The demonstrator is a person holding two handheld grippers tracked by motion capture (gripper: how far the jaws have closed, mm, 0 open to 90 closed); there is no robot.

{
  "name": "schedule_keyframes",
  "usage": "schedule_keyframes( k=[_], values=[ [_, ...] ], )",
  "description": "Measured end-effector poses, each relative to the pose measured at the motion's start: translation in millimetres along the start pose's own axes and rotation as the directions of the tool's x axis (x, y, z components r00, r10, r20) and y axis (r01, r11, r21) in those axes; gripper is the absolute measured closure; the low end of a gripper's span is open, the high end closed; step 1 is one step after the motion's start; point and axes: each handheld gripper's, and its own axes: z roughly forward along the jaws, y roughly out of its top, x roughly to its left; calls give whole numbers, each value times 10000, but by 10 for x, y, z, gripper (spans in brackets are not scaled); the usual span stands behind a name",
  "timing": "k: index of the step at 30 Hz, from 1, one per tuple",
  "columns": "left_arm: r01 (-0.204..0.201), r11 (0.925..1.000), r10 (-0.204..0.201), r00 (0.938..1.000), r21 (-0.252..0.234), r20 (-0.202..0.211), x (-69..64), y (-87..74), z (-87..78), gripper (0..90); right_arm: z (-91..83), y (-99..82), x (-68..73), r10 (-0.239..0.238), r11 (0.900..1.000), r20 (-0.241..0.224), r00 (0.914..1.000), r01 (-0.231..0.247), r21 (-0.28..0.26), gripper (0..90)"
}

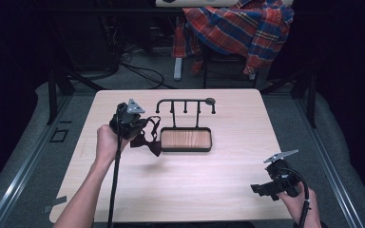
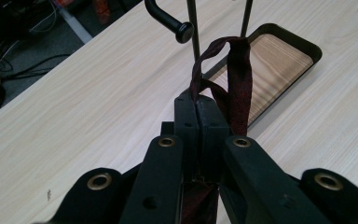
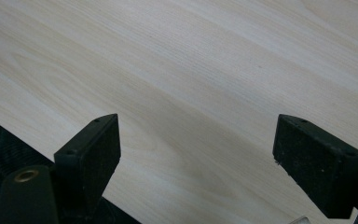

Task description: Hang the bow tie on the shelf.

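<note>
A dark red bow tie (image 1: 147, 140) hangs from my left gripper (image 1: 141, 127), just left of a black stand (image 1: 186, 105) with a hooked top rail and a wooden tray base (image 1: 186, 139). In the left gripper view the jaws are pressed together on the bow tie's strap (image 2: 235, 79), which loops up in front of the stand's posts and its knobbed hook end (image 2: 184, 32). My right gripper (image 1: 262, 189) hovers near the table's front right corner, and its fingers (image 3: 93, 151) stand wide apart over bare wood with nothing between them.
The light wooden table (image 1: 180, 190) has its front edge close under the right gripper. Beyond the far edge a plaid shirt (image 1: 240, 26) drapes over a chair, with cables on the floor. Metal rails run along both sides of the table.
</note>
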Motion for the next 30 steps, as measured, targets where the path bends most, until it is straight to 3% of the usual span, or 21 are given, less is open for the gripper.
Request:
schedule_keyframes(
  k=[30],
  values=[
    [-294, 9995, 292, 9995, -138, -122, 24, 270, -29, 886, -1, -2, 4, -68, 10000, 3, 10000, 68, 57, 148]
  ],
)
